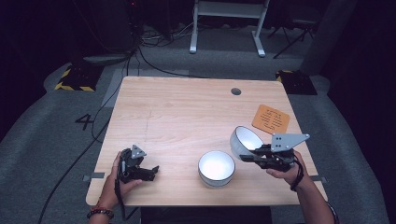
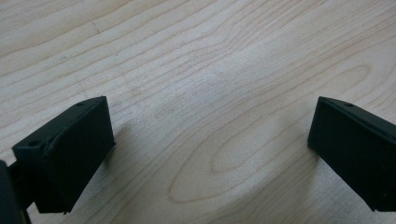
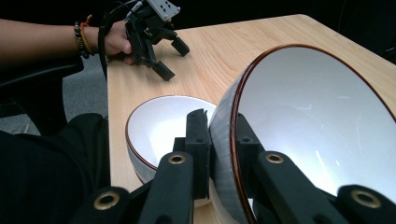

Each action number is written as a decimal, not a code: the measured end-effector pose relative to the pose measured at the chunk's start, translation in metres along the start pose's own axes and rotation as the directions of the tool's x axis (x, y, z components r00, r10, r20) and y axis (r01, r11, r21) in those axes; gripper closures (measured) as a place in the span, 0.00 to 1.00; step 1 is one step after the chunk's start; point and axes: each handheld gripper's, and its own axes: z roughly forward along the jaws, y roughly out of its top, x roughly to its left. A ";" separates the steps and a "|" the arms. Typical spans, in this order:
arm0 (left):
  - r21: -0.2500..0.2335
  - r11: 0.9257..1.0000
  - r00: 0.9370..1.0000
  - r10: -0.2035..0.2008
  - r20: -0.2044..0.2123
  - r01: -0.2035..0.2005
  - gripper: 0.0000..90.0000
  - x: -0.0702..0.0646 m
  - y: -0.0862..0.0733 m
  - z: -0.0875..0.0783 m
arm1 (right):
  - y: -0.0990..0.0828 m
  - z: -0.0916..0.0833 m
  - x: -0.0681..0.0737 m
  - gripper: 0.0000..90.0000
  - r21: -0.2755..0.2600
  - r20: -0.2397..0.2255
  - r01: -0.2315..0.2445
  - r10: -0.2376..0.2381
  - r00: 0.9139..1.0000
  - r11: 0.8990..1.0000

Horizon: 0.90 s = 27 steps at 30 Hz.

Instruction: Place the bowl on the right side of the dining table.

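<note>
White bowl (image 1: 246, 141) tilted, rim pinched in R tongs (image 1: 246, 156); wrist level.

An orange mat (image 1: 271, 118) lies on the wooden table (image 1: 187, 112).

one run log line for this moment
right gripper: shut on tilted bowl rim | left gripper: open on table | second bowl: upright

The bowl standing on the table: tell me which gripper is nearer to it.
Right. The right gripper hangs just beside the standing bowl, holding a second, tilted bowl by its rim. The left gripper rests apart, near the table's left edge.
</note>
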 end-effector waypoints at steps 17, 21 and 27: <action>-0.003 1.000 1.000 -0.001 -0.002 0.001 0.00 0.000 0.000 0.000 | -0.015 -0.015 -0.015 0.91 -0.001 0.089 -0.038 0.038 0.995 0.999; -0.003 1.000 1.000 -0.001 -0.002 0.001 0.00 0.000 0.000 0.000 | -0.019 -0.019 -0.019 0.91 0.002 0.110 -0.055 0.055 0.992 0.998; -0.003 1.000 1.000 -0.001 -0.002 0.001 0.00 0.000 0.000 0.000 | -0.026 -0.025 -0.025 0.91 0.001 0.146 -0.078 0.077 0.986 0.997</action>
